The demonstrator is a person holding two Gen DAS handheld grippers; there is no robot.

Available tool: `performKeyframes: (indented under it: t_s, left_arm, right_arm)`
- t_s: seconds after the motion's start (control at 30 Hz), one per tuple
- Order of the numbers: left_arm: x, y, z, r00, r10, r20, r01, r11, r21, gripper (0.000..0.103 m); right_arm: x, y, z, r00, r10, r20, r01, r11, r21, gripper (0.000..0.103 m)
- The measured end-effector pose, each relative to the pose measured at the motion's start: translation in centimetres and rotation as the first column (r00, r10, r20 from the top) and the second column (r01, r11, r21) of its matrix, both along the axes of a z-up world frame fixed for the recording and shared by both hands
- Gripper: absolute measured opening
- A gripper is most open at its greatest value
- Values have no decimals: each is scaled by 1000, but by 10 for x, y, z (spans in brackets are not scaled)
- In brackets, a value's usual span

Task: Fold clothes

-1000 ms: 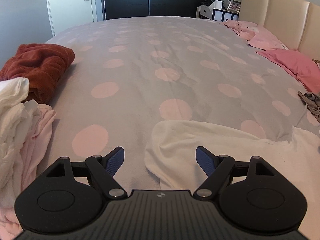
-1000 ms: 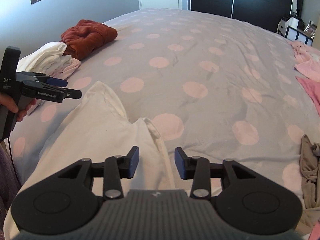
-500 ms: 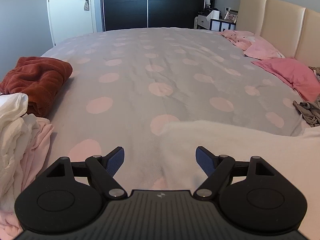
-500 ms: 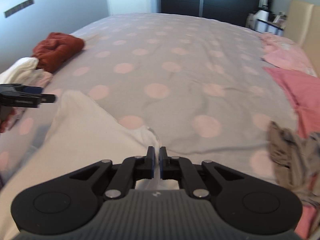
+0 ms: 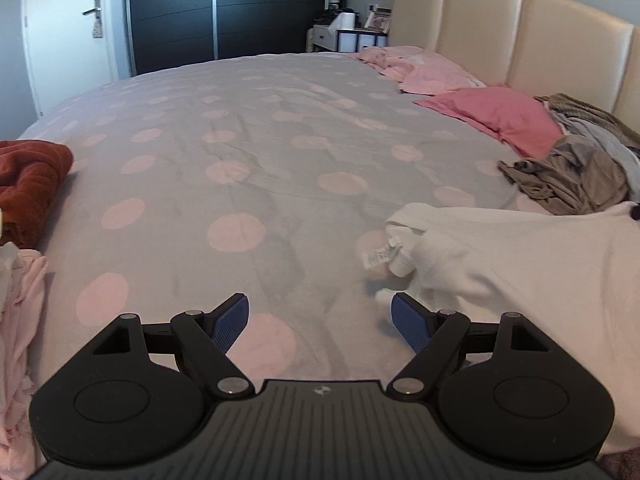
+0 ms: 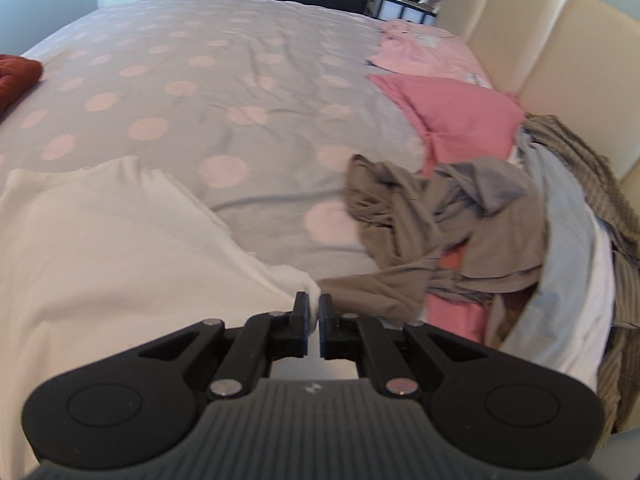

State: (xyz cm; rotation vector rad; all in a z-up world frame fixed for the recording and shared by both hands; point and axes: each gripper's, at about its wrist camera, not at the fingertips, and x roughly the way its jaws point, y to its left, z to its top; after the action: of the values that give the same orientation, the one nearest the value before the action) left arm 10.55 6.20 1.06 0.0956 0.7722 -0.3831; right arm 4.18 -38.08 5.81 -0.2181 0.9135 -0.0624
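White garment (image 6: 100,248) is lying spread across the near edge of the bed, filling the 7 to 9 o'clock part of the right wrist view, and one bunched corner of it is being pinched right now. Right gripper (image 6: 314,312) is clamped tight on that corner, its pads pressing a small tuft of white cloth between them. From the left wrist view the same garment (image 5: 540,280) is stretching in from 3 o'clock, with a rolled cuff and a sewn-in care label (image 5: 380,255) dangling at its tip; print is showing on the label but it is too small to read. Left gripper (image 5: 320,320) is hanging with its blue pads spread wide and nothing between them, the right-hand pad just beside the garment's edge at 4 o'clock.

Underneath, a grey duvet with pink dots (image 5: 260,160) is covering the bed. At 2 o'clock in the right wrist view a heap of taupe and pale blue clothes (image 6: 460,220) is sitting just beside the pinched corner. Pink pillows (image 5: 492,114) are lying against a cream padded headboard (image 5: 520,40). Over at 9 o'clock in the left wrist view a rust-red towel (image 5: 28,180) is folded, with pale pink clothing (image 5: 16,320) piled below it at 8 o'clock.
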Motion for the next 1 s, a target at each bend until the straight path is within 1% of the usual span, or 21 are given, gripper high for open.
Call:
performKeyframes:
  t_s: [0.07, 0.13, 0.23, 0.27, 0.3, 0.37, 0.4, 0.43, 0.5, 0.6, 0.67, 0.7, 0.77, 0.8, 0.83, 0.87, 0.93, 0.97, 1.0]
  left_arm:
    - [-7, -13, -2, 998, -59, -15, 59, 998, -18, 78]
    - [-13, -29, -5, 993, -118, -25, 118, 993, -15, 78]
    - [-22, -51, -13, 980, -195, -30, 195, 981, 2, 78]
    - [-25, -57, -15, 976, -217, -30, 217, 976, 8, 78]
    - [-26, -63, -18, 971, -236, -32, 237, 971, 14, 78]
    - [-28, -74, -21, 963, -265, -40, 265, 964, 13, 78]
    - [-28, -78, -22, 960, -274, -47, 275, 962, 1, 78]
    - [-27, -82, -23, 958, -281, -58, 281, 960, -16, 78]
    - [-24, -87, -25, 954, -290, -82, 286, 957, -57, 78]
    - [-18, -96, -28, 947, -300, -110, 292, 952, -88, 78]
    - [-13, -103, -31, 944, -303, -131, 291, 951, -101, 78]
    - [-11, -106, -33, 942, -302, -145, 288, 951, -110, 77]
    - [-6, -112, -36, 935, -307, -178, 286, 949, -135, 68]
    - [-4, -115, -37, 932, -312, -186, 288, 947, -145, 66]
    - [-3, -117, -37, 930, -318, -183, 293, 944, -153, 59]
    - [-3, -120, -37, 927, -333, -174, 306, 938, -161, 50]
    - [-4, -126, -35, 919, -364, -152, 339, 926, -165, 42]
    - [-6, -129, -33, 917, -376, -136, 354, 921, -161, 36]
    - [-8, -132, -31, 914, -389, -116, 369, 916, -157, 33]
  right_arm:
    - [5, -8, -6, 1000, -23, -4, 23, 998, -53, 5]
    - [10, -20, -16, 998, -56, -19, 54, 994, -98, 5]
    - [15, -37, -34, 993, -101, -68, 90, 984, -152, 5]
    - [15, -42, -39, 990, -111, -88, 96, 983, -159, 5]
    - [14, -47, -43, 988, -117, -97, 102, 984, -145, 6]
    - [11, -51, -42, 987, -127, -95, 116, 986, -119, 7]
    - [11, -52, -40, 988, -131, -85, 121, 986, -119, 13]
    - [9, -52, -36, 989, -131, -65, 123, 985, -123, 27]
    - [8, -49, -28, 992, -124, -29, 120, 984, -130, 40]
    - [12, -44, -14, 997, -72, 12, 72, 996, -60, 41]
    - [20, -36, -10, 1000, -6, 30, 6, 1000, 0, 50]
    - [25, -29, -10, 999, 27, 31, -28, 999, 26, 56]
    - [34, -16, -12, 996, 80, 34, -82, 995, 59, 58]
    - [39, -8, -14, 993, 107, 38, -110, 991, 78, 58]
    - [42, -1, -15, 992, 124, 38, -127, 987, 102, 58]
    - [44, 7, -15, 988, 148, 35, -151, 979, 134, 58]
    - [46, 24, -15, 978, 207, 28, -209, 960, 184, 58]
    - [46, 32, -15, 972, 234, 25, -234, 953, 195, 58]
    - [44, 40, -14, 967, 254, 25, -254, 944, 210, 58]
